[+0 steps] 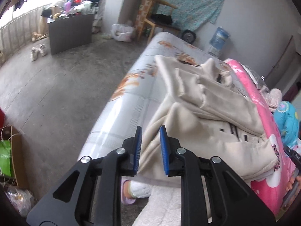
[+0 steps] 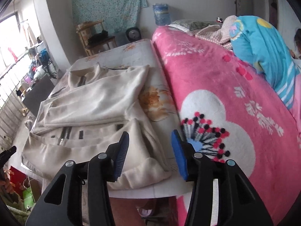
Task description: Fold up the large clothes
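A cream zip jacket (image 1: 207, 113) lies on the white flowered mattress (image 1: 131, 101), its sleeves folded across the body. It also shows in the right wrist view (image 2: 97, 101) with the zipper near its middle. My left gripper (image 1: 150, 145) is open, its blue pads on either side of the jacket's near left hem edge, not closed on it. My right gripper (image 2: 149, 154) is wide open and empty, just above the jacket's near right corner (image 2: 150, 171).
A pink flowered blanket (image 2: 225, 94) lies right of the jacket, with a blue quilt (image 2: 263, 52) behind it. The concrete floor (image 1: 56, 86) lies to the left, with a dark cabinet (image 1: 69, 32), shoes, a wooden chair (image 1: 150, 18) and a box (image 1: 15, 150).
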{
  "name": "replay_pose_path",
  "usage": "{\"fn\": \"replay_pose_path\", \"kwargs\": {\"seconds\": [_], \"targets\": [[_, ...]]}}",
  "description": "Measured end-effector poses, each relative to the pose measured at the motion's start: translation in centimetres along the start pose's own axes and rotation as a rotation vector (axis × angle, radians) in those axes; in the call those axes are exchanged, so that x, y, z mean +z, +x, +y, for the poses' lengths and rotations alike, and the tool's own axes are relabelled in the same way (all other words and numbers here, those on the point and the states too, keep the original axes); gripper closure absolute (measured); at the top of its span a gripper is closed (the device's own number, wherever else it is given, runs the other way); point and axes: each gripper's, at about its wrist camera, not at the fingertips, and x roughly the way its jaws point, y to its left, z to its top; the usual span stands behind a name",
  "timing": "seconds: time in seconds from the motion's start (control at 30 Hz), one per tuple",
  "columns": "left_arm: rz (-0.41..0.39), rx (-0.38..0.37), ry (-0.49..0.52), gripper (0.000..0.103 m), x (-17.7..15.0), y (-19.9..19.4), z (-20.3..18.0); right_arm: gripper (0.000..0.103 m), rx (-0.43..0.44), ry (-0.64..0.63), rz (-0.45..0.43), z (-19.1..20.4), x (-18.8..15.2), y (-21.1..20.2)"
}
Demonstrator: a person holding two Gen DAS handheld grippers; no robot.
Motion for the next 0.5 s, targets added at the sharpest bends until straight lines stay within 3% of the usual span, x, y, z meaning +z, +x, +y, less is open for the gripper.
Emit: {"fn": "replay_pose_path", "kwargs": {"seconds": [0.3, 0.5], "targets": [[0.196, -0.234, 0.306, 0.075, 1.2, 6.4, -12.1, 0.052, 0.252, -0.273, 0.203, 11.8, 0.7, 7.6], [0.286, -0.36, 0.497, 0.075, -0.8, 8.7, -17.5, 0.052, 0.3, -0.446, 0.288, 16.6, 0.5, 10.3]]}}
